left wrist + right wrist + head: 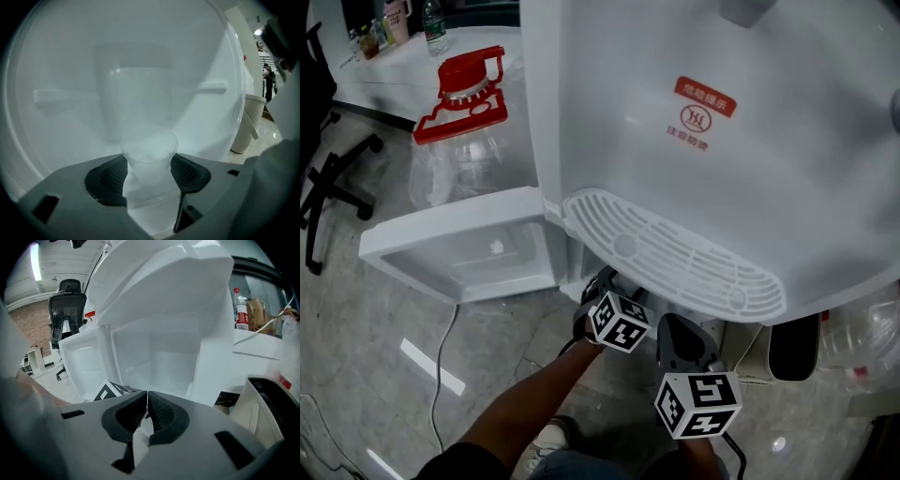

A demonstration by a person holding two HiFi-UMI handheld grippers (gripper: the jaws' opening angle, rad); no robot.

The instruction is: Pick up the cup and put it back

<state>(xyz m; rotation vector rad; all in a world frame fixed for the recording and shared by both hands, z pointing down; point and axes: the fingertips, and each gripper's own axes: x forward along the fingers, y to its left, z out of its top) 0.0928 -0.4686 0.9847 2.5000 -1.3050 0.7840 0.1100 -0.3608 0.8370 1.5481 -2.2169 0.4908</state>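
left gripper is clamped on the clear cup by its sides, probably to keep it upright; right gripper closed on nothing, just spare

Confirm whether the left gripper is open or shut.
Shut on the cup: the left gripper clamps it from both sides.

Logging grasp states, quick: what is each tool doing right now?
Left tool: closed on the clear plastic cup.
Right tool: closed, empty.
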